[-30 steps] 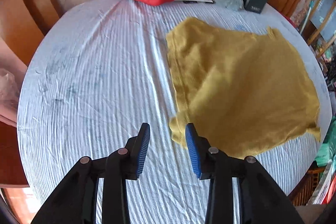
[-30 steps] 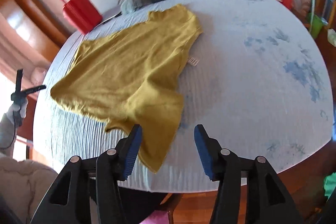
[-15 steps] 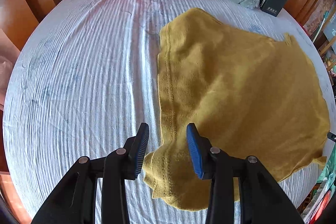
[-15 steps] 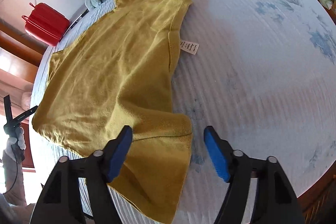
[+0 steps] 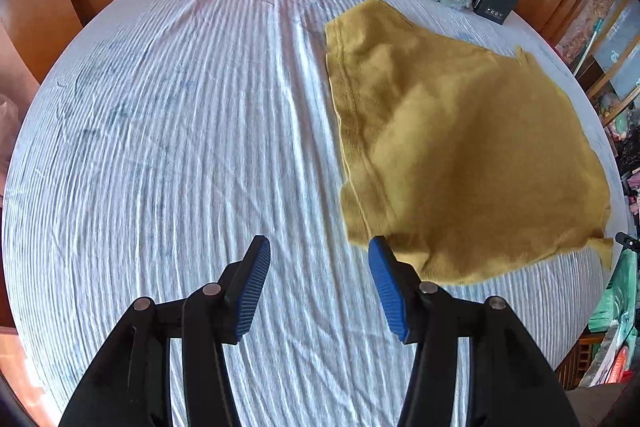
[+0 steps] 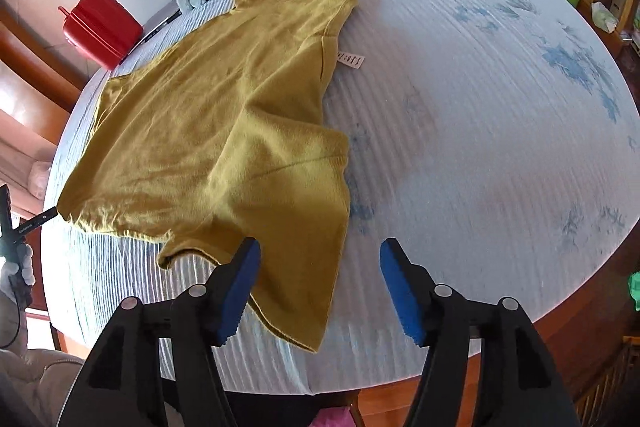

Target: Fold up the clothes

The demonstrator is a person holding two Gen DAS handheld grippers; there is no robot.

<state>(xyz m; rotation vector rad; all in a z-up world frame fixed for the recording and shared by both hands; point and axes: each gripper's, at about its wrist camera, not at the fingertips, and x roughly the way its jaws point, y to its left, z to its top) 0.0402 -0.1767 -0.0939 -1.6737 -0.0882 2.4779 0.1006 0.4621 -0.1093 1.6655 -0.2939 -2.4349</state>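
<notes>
My left gripper gapes wide, empty, its right pad hiding the mustard shirt's near corner. My right gripper gapes equally, empty, above the sleeve. The shirt lies spread on the tabletop.

A mustard-yellow T-shirt is spread, rumpled and not yet folded, on the striped white cloth of the round table. One short sleeve is laid toward the near table edge, and a small white tag is seen at its side seam.
</notes>
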